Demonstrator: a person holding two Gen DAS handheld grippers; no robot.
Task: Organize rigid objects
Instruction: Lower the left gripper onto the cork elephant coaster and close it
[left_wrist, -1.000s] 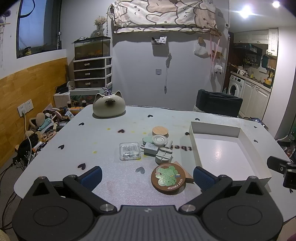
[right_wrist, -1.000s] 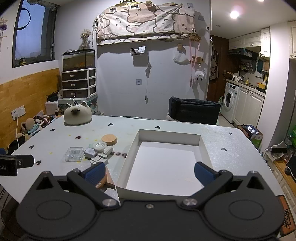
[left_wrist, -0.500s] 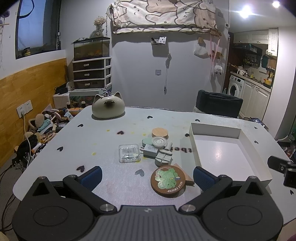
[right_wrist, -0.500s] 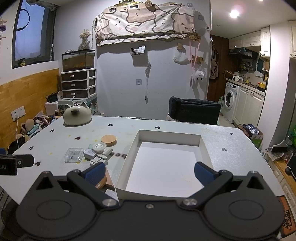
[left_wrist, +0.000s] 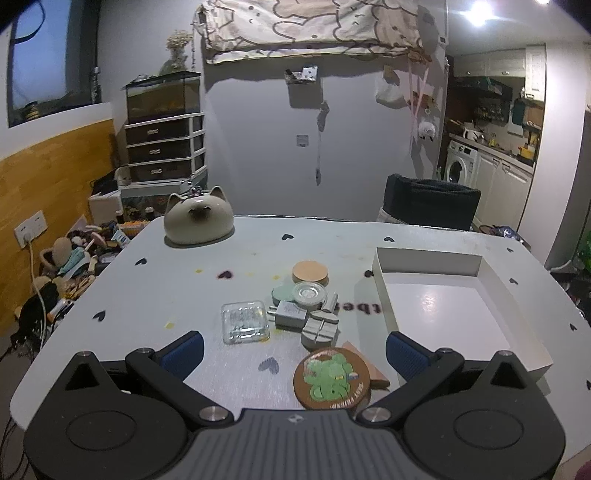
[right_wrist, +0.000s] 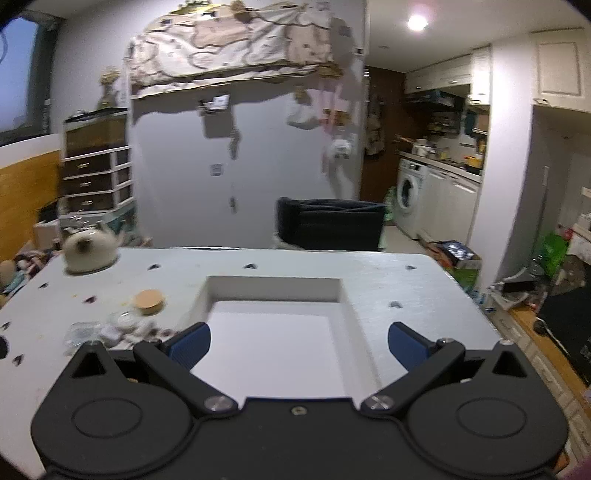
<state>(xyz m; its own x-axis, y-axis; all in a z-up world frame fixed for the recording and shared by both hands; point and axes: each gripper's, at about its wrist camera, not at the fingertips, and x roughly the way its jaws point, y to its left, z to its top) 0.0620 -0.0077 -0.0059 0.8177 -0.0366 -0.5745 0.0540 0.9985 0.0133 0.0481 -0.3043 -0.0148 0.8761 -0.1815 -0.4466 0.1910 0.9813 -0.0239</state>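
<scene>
A cluster of small rigid objects lies mid-table: a round brown coaster with a green design (left_wrist: 331, 377), a clear plastic case (left_wrist: 245, 320), a grey plug adapter (left_wrist: 291, 314), a grey cross-shaped piece (left_wrist: 320, 329), a clear round lid (left_wrist: 309, 294) and a cork-topped disc (left_wrist: 310, 272). To their right sits an empty white tray (left_wrist: 428, 258). My left gripper (left_wrist: 293, 354) is open, just short of the coaster. My right gripper (right_wrist: 297, 341) is open above the tray's (right_wrist: 273, 286) near end. In the blurred right wrist view the cluster (right_wrist: 122, 325) sits at the left.
A cream cat-shaped ornament (left_wrist: 198, 220) stands at the table's far left corner. A dark chair (left_wrist: 430, 201) is behind the far edge. Clutter and cables cover the floor at the left (left_wrist: 62, 266). The table's near edge runs just below the left gripper.
The right gripper has swung sharply, its view now blurred and shifted rightward over the tray. The left gripper has drawn back slightly from the coaster. Both stay open.
</scene>
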